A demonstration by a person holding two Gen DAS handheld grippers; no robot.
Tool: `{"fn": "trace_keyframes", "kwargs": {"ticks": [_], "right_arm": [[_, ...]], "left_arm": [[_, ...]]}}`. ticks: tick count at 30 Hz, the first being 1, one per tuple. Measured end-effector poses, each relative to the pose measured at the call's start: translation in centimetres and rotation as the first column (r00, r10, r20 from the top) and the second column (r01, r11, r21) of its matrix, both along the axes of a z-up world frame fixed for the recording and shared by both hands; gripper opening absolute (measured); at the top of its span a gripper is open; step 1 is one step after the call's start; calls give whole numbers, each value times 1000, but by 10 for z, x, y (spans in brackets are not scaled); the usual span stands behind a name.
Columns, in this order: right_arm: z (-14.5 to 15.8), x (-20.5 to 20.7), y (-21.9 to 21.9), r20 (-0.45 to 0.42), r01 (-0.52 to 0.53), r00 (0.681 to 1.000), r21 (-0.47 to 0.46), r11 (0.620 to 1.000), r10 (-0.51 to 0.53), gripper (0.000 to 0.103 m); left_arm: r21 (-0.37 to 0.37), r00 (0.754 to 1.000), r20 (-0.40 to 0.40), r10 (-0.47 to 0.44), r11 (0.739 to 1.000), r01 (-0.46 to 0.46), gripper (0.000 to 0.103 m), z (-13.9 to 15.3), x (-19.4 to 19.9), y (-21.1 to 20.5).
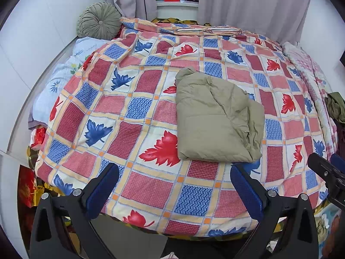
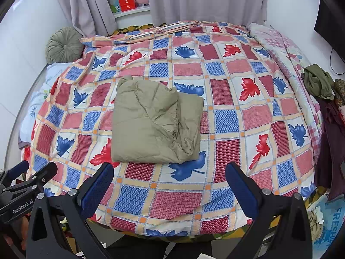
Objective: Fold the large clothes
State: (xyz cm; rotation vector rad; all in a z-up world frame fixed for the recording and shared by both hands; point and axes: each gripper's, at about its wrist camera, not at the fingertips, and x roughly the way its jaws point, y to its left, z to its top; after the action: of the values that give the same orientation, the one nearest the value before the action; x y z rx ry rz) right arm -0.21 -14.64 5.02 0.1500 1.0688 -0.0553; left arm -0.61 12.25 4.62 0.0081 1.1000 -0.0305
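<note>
A khaki padded garment [image 1: 215, 118] lies folded into a compact bundle on the leaf-patterned quilt [image 1: 140, 112]. It also shows in the right wrist view [image 2: 155, 123] on the quilt [image 2: 226, 112]. My left gripper [image 1: 174, 174] is open and empty, hovering over the quilt's near edge just short of the bundle. My right gripper [image 2: 169, 172] is open and empty too, held just short of the bundle's near edge. The left gripper also shows at the left edge of the right wrist view [image 2: 32, 172], and the right gripper shows at the right edge of the left wrist view [image 1: 325, 168].
A round green cushion [image 1: 99, 22] sits at the bed's far left corner by the curtains [image 1: 248, 2]. A light blue pillow [image 1: 60, 82] lies along the left wall. A pile of dark clothes [image 2: 323, 90] hangs at the bed's right side. A pink checked blanket [image 2: 280, 49] lies at the right.
</note>
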Motion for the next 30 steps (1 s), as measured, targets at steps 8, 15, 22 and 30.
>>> {"fn": "trace_keyframes", "kwargs": {"ticks": [8, 15, 22, 30], "right_arm": [[0, 0, -1, -1, -1, 1000, 0, 1000, 1, 103], [0, 2, -1, -2, -3, 1000, 0, 1000, 3, 103], [0, 1, -1, -2, -3, 1000, 0, 1000, 3, 103], [1, 3, -2, -3, -5, 1000, 0, 1000, 5, 103]], "left_arm": [[0, 1000, -1, 0, 1000, 0, 103, 1, 0, -1], [0, 1000, -2, 1, 1000, -1, 103, 0, 1, 0], [1, 1000, -2, 0, 1000, 0, 103, 1, 2, -1], [1, 1000, -2, 2, 1000, -2, 103, 1, 2, 0]]}}
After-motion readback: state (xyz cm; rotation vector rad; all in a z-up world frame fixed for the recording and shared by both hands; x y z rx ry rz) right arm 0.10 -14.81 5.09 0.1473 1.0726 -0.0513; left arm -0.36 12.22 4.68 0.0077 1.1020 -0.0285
